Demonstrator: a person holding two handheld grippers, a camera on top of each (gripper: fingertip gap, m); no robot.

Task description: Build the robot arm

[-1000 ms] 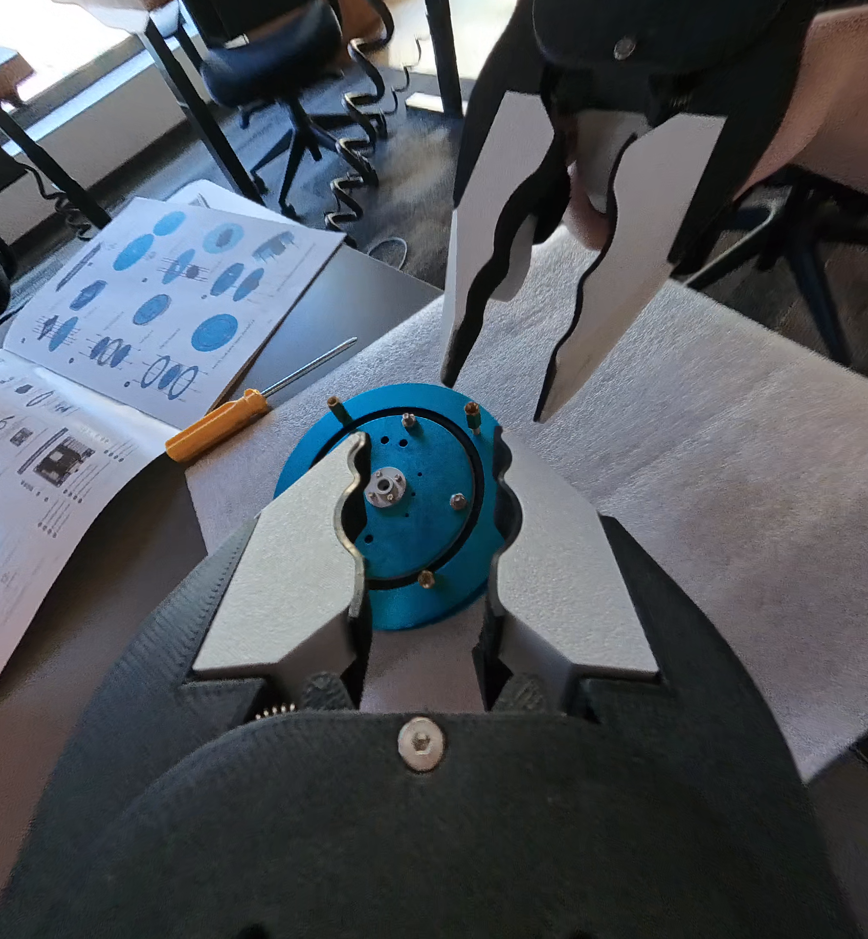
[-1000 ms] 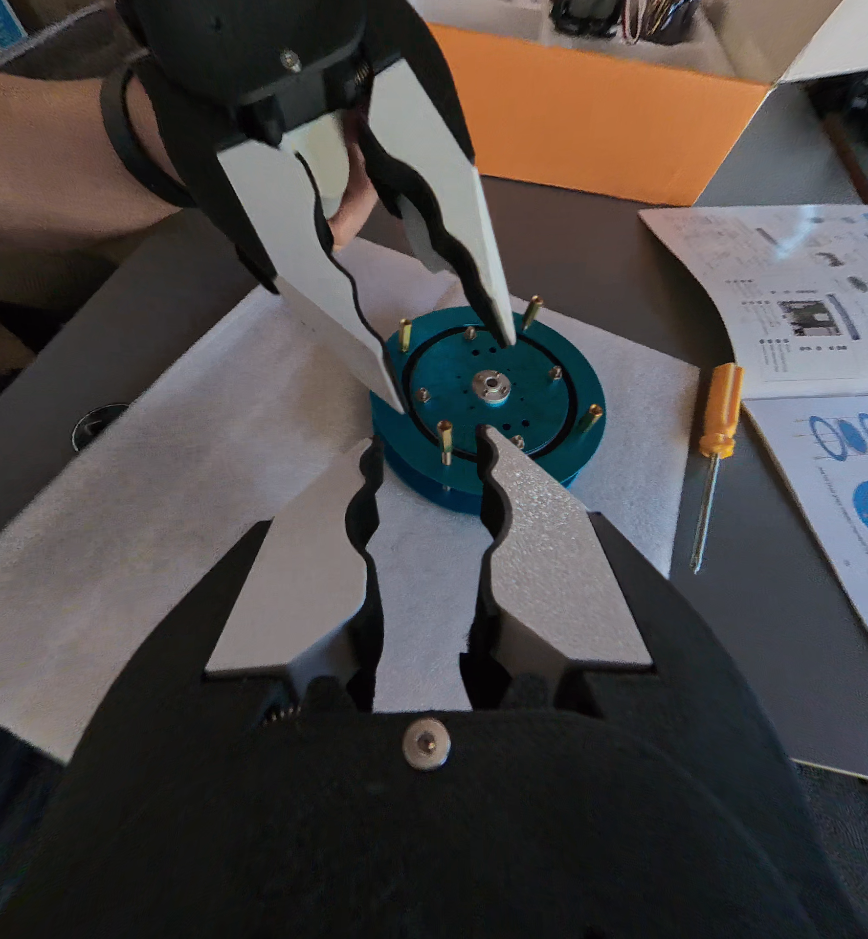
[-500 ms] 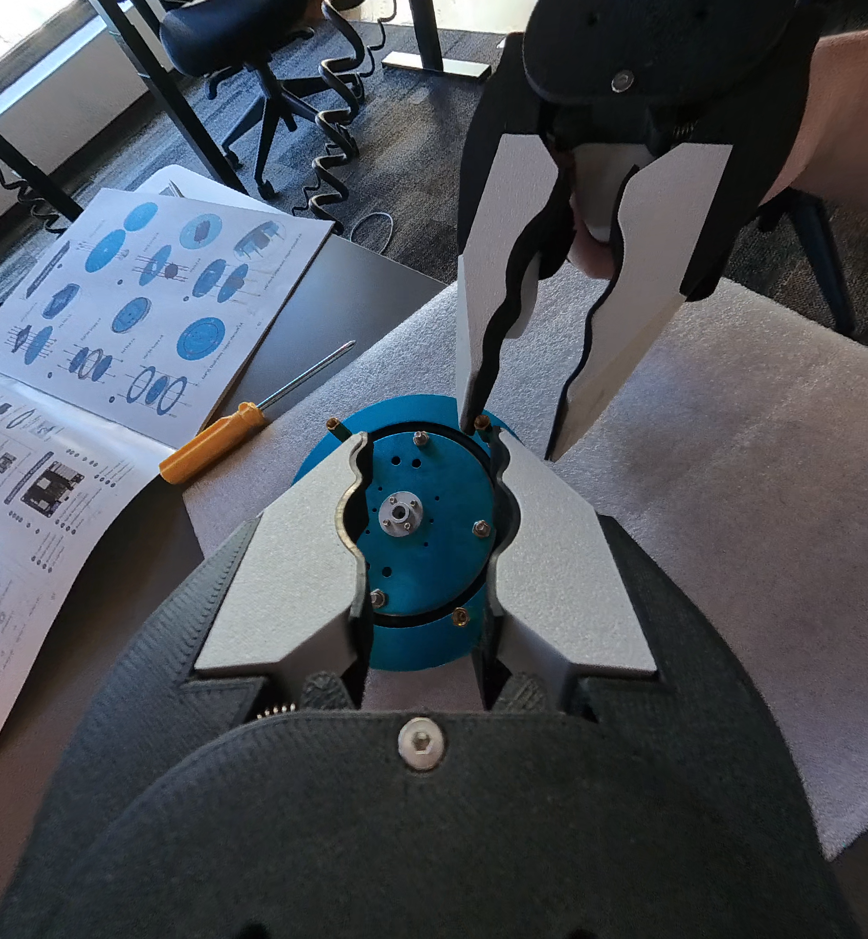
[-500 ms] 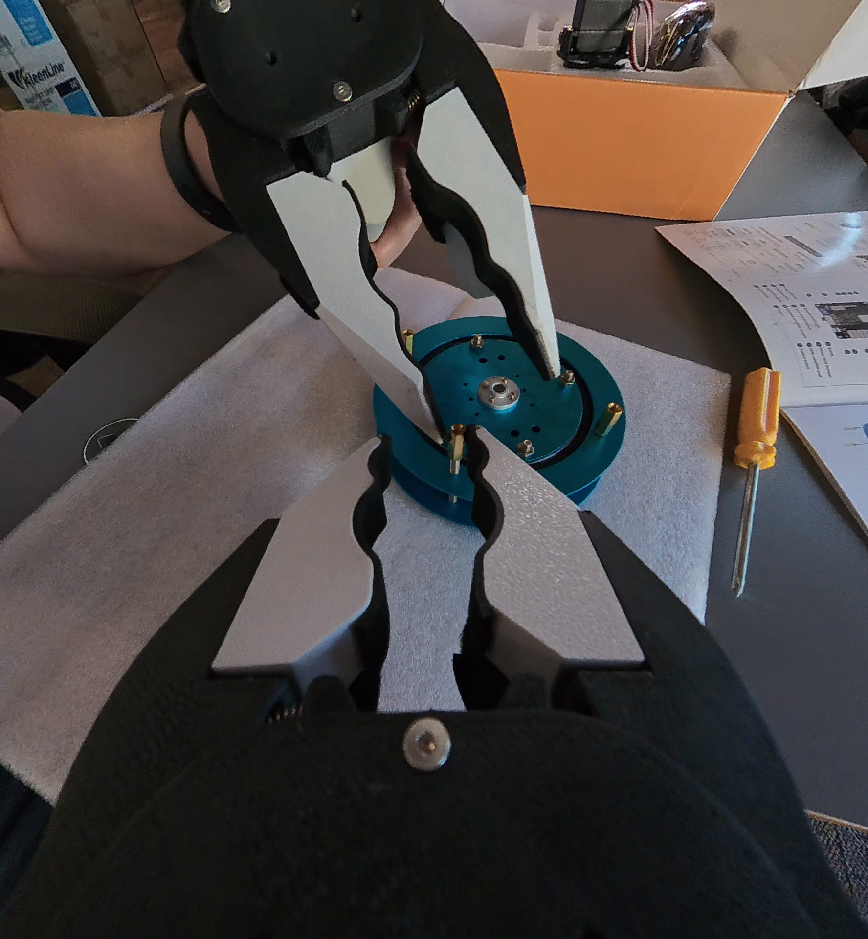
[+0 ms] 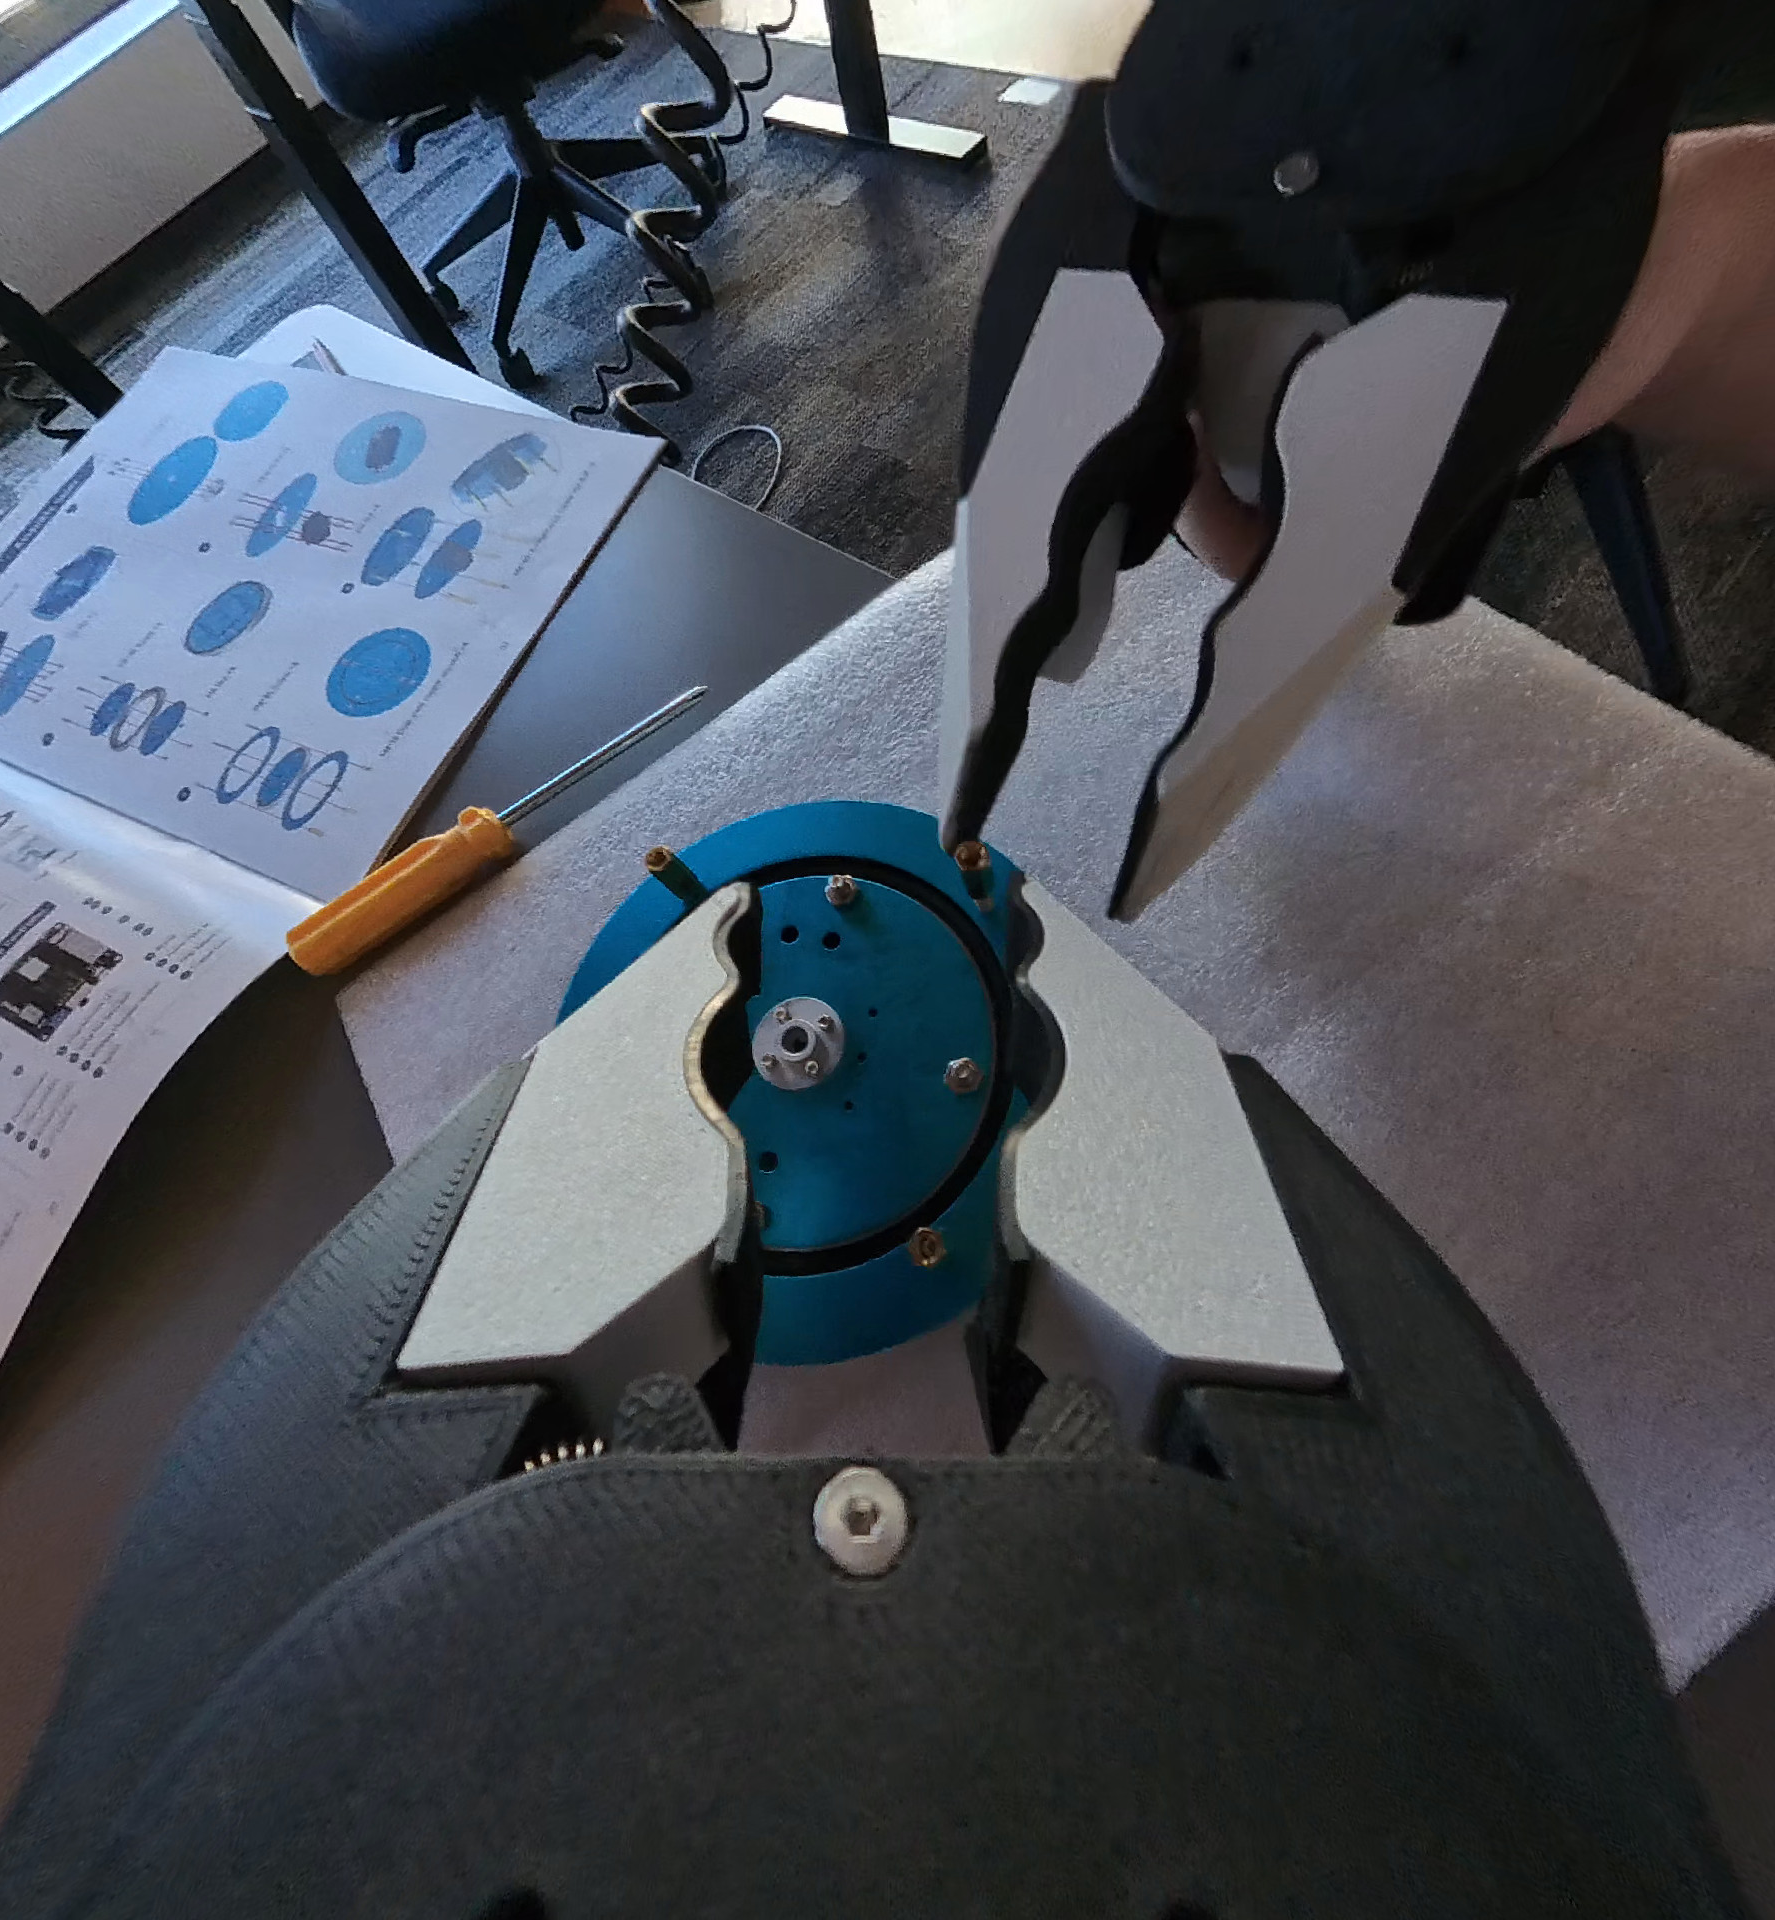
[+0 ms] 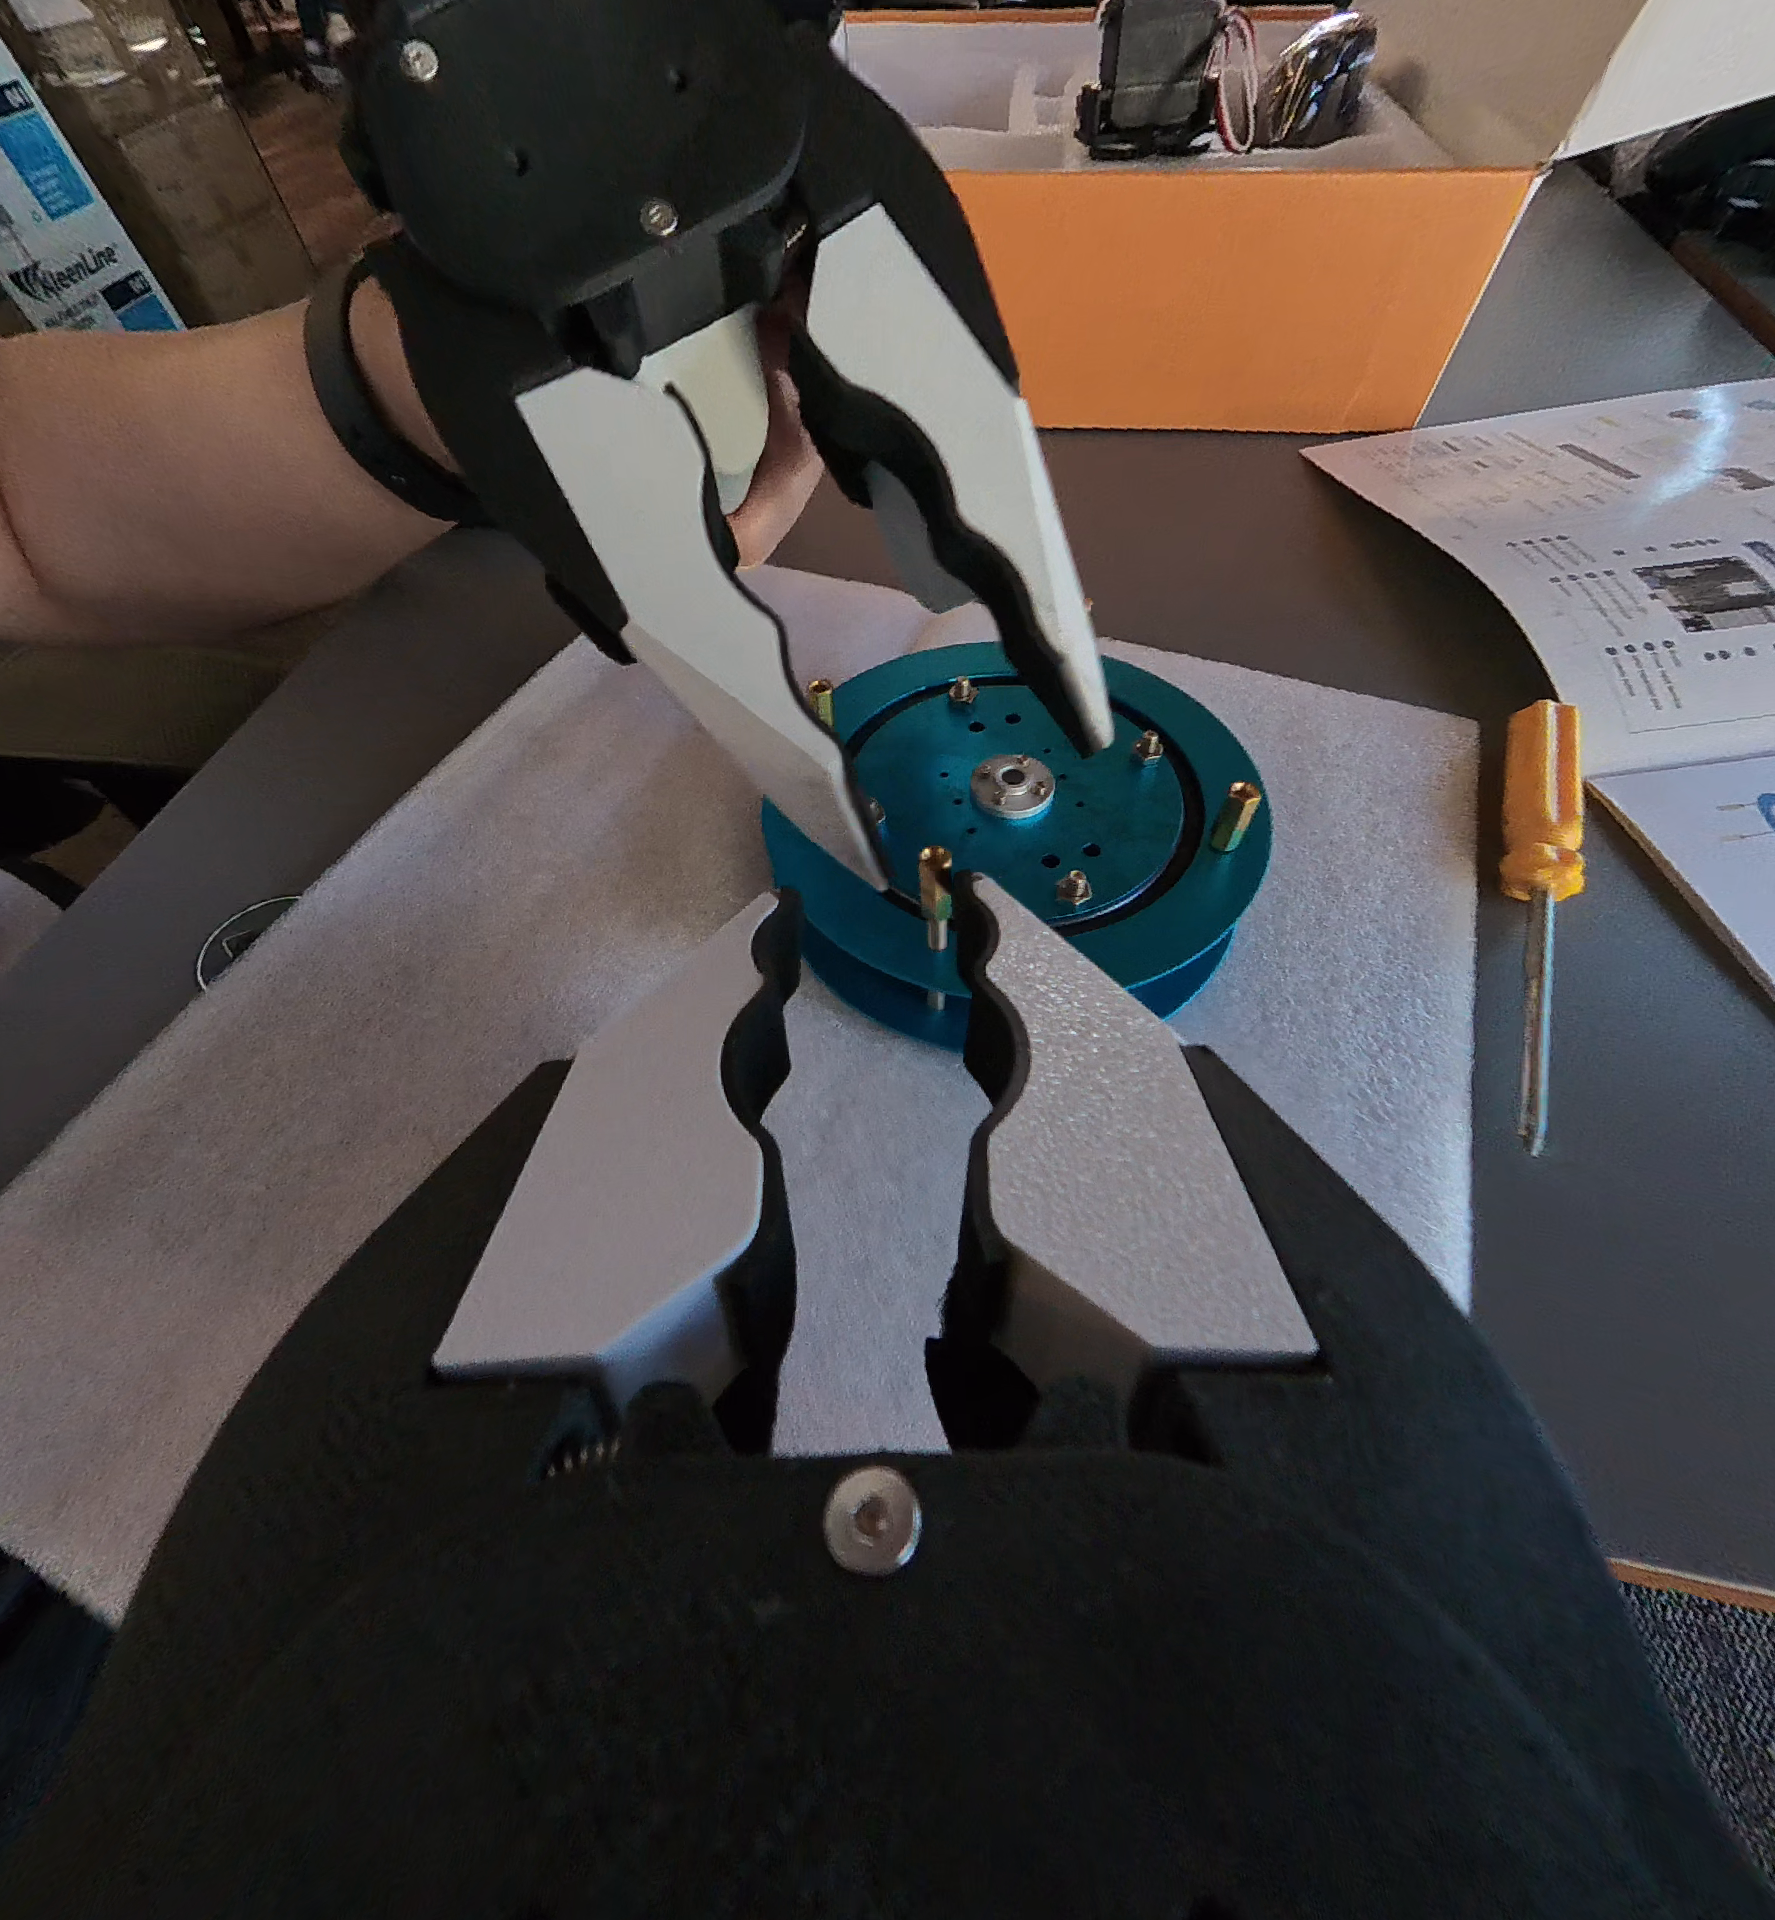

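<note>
A blue round metal assembly (image 5: 862, 1101) with a silver centre hub (image 5: 798, 1042) and brass standoffs lies on a white foam sheet (image 5: 1382, 987). My left gripper (image 5: 878, 899) is open and low over it, its fingers straddling the inner plate. In the right wrist view one left fingertip rests near the hub and the other at the ring's edge. My right gripper (image 6: 875, 896) is open at the rim of the assembly (image 6: 1101, 821). A brass standoff (image 6: 933, 894) stands between its tips, close to the right finger. Neither gripper holds anything.
A yellow-handled screwdriver (image 6: 1537, 821) lies on the grey table beside the foam sheet (image 6: 447, 987). An open instruction booklet (image 5: 239, 623) lies beyond it. An open orange box (image 6: 1226, 291) with parts stands at the back. An office chair (image 5: 498, 104) stands on the floor. The left tips stand about 12 cm off the yellow-handled screwdriver (image 6: 1537, 821). Look for it in the left wrist view (image 5: 442, 855) too.
My left gripper has moved forward and lower over the blue assembly. My right gripper has closed in on the rim, so the standoff now stands between its tips.
</note>
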